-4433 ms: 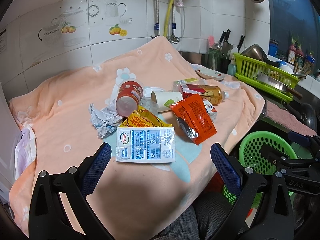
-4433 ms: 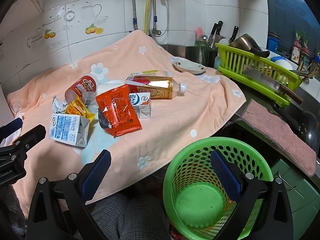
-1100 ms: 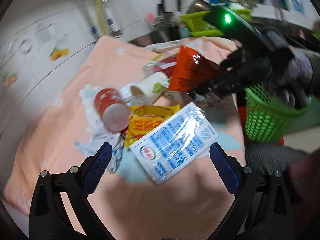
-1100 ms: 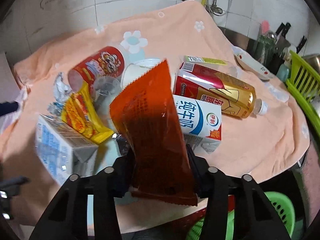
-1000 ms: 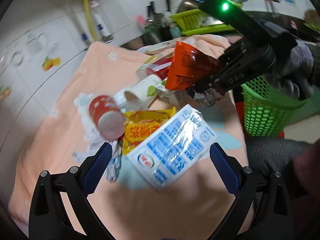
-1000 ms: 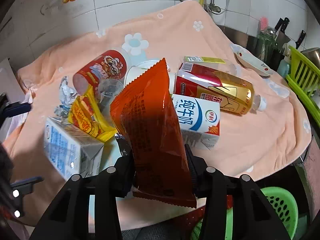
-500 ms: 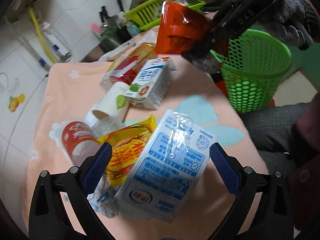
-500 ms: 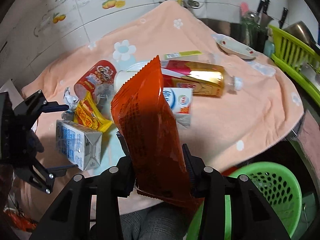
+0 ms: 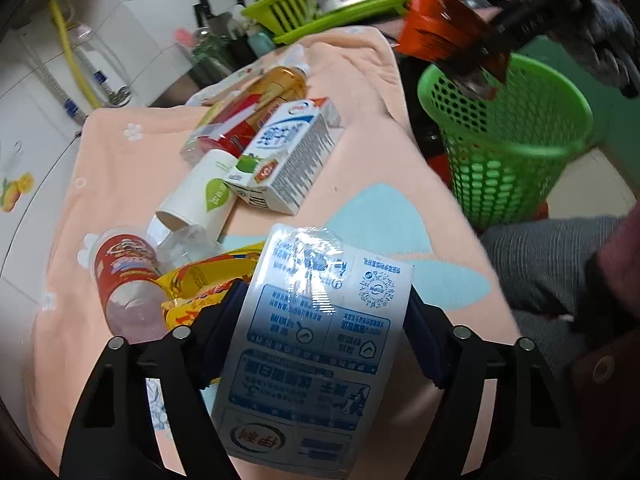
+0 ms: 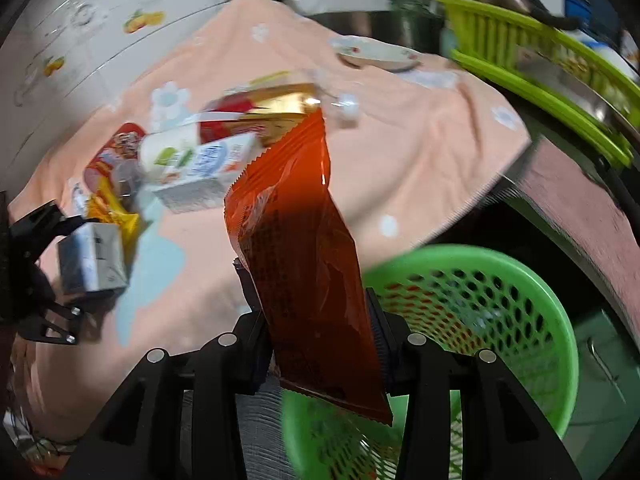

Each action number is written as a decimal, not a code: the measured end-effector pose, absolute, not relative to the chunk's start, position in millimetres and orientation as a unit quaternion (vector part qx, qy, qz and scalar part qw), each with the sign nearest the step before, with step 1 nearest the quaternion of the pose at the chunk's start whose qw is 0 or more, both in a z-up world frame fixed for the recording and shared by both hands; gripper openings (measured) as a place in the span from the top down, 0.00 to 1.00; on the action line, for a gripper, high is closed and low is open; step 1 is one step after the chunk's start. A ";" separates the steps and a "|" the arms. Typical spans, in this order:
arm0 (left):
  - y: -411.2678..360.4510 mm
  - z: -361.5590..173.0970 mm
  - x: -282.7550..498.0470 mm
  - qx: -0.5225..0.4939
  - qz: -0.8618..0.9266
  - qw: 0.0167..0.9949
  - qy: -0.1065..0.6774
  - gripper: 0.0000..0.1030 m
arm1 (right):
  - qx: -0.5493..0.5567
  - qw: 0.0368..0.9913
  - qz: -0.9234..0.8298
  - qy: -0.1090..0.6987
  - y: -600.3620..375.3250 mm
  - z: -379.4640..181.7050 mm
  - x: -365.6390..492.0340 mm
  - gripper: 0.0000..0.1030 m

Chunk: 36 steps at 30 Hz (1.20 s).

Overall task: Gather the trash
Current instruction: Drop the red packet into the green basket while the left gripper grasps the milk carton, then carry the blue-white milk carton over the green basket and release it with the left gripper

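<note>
Right gripper (image 10: 316, 320) tilted above basket (image 10: 520, 280)

A lime dish rack (image 9: 328, 4) stands behind the peach towel (image 9: 360, 168).

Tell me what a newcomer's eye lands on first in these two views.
First, the shiny orange-red snack wrapper clamped in the right gripper, hanging above the rim of the green perforated plastic basket beside the table. Next, the blue-and-white milk carton between the closing pads of the left gripper, low in the left view. Behind it, more litter lies on the peach flowered cloth.
</note>
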<state>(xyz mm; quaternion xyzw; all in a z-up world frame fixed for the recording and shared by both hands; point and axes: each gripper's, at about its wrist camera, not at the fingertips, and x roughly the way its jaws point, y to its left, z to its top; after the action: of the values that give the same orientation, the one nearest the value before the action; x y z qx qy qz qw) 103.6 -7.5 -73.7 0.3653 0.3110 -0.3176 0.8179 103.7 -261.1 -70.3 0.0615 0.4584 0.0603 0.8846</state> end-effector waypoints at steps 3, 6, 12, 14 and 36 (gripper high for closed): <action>-11.0 -68.6 99.4 0.348 -0.304 0.831 0.311 0.32 | 0.071 0.884 0.040 0.460 -277.3 -76.0 96.1 0.59; -16.9 -61.3 93.0 0.322 -0.300 0.842 0.312 0.33 | 0.078 0.882 0.024 0.463 -291.6 -82.4 87.9 0.55; -42.8 -44.6 76.5 0.291 -0.307 0.854 0.301 0.33 | 0.076 0.884 0.001 0.462 -311.2 -88.1 74.1 0.36; -54.7 -37.6 71.5 0.282 -0.315 0.857 0.294 0.33 | 0.076 0.886 -0.006 0.458 -317.5 -87.1 69.8 0.32; -211.5 -52.9 67.0 0.175 -0.420 0.826 0.333 0.33 | 0.090 0.911 -0.070 0.396 -390.7 -59.1 10.7 0.25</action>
<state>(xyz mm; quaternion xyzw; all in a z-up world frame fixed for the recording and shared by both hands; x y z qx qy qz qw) 67.0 -211.5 -52.9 0.1753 0.3331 -0.4197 0.8259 10.7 -390.7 -59.1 0.0900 0.3959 -0.0705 0.9111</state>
